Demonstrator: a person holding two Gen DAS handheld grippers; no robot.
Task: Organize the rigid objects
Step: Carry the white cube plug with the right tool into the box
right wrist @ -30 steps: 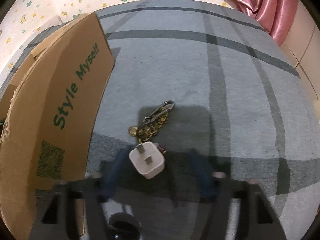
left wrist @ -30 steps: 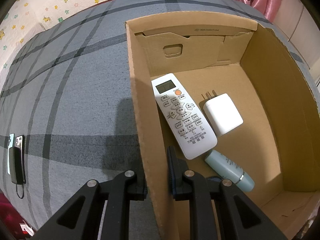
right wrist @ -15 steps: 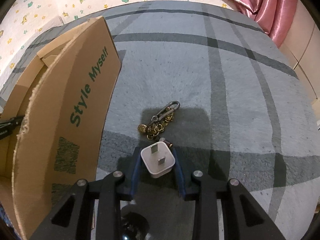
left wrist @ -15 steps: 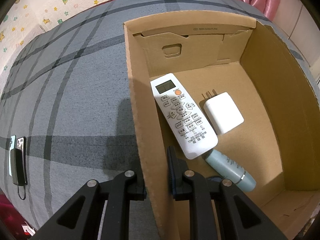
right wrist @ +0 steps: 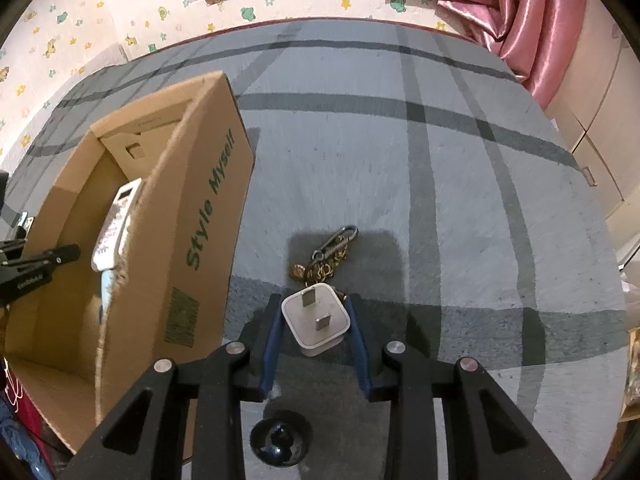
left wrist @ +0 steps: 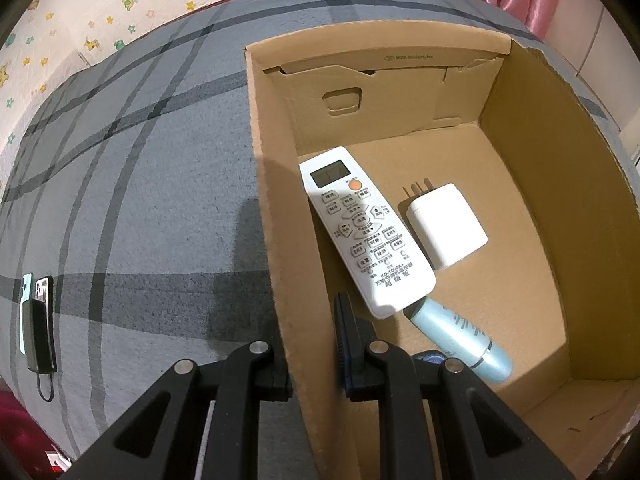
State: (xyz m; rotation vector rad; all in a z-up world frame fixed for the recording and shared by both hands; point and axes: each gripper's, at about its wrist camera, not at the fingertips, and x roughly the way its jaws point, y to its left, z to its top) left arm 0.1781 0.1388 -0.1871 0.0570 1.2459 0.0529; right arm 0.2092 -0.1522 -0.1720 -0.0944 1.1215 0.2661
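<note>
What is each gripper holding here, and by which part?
The right gripper holds the small white charger by its two opposite sides, prongs facing forward. The left gripper clamps the cardboard box by its left wall.

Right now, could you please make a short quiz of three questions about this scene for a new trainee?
1. True or false: the right gripper holds a keychain.
2. What does the left gripper clamp: (a) remote control, (b) wall of the cardboard box, (c) blue tube?
3. Fill in: inside the box, the remote control lies between the box wall and the ____.

Key: 1 false, it holds the small white charger; 2 b; 3 large white charger.
</note>
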